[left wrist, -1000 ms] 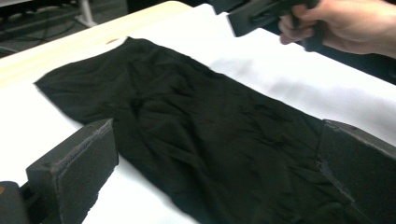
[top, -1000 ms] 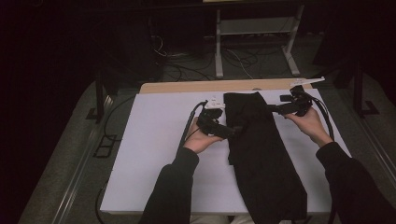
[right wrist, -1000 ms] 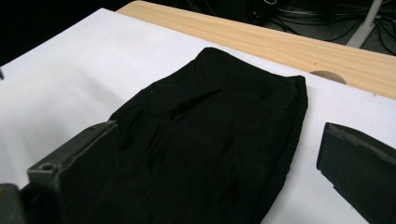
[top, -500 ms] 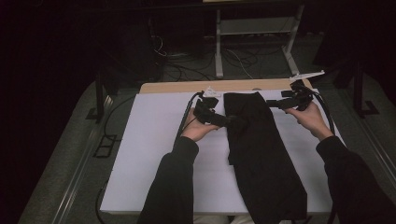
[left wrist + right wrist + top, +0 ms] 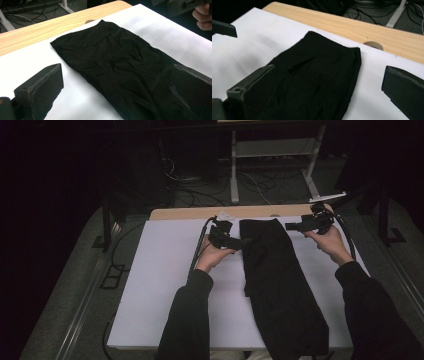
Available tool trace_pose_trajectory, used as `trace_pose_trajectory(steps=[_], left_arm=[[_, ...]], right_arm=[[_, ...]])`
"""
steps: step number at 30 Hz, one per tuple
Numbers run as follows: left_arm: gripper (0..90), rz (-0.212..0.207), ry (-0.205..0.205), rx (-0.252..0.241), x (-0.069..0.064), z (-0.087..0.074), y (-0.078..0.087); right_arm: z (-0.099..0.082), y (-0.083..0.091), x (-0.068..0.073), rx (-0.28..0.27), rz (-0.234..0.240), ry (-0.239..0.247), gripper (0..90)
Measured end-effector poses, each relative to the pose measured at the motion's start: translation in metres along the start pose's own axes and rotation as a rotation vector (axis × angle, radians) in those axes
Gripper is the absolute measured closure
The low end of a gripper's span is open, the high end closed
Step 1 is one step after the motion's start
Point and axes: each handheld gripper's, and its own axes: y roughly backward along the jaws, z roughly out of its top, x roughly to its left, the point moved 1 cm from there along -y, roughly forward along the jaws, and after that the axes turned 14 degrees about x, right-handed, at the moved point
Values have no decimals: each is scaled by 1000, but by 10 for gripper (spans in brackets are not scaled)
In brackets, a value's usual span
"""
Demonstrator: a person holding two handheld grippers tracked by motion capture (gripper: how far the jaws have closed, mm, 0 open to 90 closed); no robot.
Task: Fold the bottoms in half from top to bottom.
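A long black cloth (image 5: 280,280) lies lengthwise on the white sheet (image 5: 160,280), its far end near the wooden table edge. My left gripper (image 5: 236,242) is at the cloth's far left edge and points right. In the left gripper view the left gripper (image 5: 116,72) is open, its jaws wide apart low over the cloth (image 5: 117,57). My right gripper (image 5: 294,226) hovers at the cloth's far right corner and points left. It (image 5: 329,72) is open too, with the cloth's end (image 5: 317,75) lying between and beyond its jaws. Neither holds anything.
A strip of bare wooden tabletop (image 5: 190,213) with a round cable hole (image 5: 373,45) runs beyond the sheet. Behind the table stand a white metal frame (image 5: 233,170) and floor cables (image 5: 260,182). The cloth's near end hangs over the front edge.
My left gripper has moved away from the person, up along the cloth's left edge toward its far end. The right gripper has barely shifted. The cloth lies as before.
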Motion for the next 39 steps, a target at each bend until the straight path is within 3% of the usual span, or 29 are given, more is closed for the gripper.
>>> trace_pose_trajectory(steps=[4,7,12,17,20,24,29,33,39], left_arm=[[0,-13,48,-13,6,-2,-8],[0,-7,83,-11,12,-4,-14],[0,-10,168,-9,24,-9,-24],[0,-17,223,-11,30,-12,-33],[0,-25,265,-30,32,-14,-36],[0,-27,267,-30,31,-14,-41],[4,-44,317,-46,35,-16,-48],[53,-50,315,-45,34,-18,-54],[91,-77,344,-51,32,-19,-62]], right_arm=[[-2,-4,-4,6,2,-22,0],[-3,-5,-6,15,-36,-31,1],[-3,-8,-14,7,-47,-76,18],[-5,-15,-21,19,-43,-119,31],[-7,-20,-25,14,-11,-169,36],[-9,-25,-26,32,-9,-158,51],[-12,-32,-31,66,8,-169,83],[-15,-34,-33,76,24,-176,119],[-16,-41,-32,100,53,-176,146]])
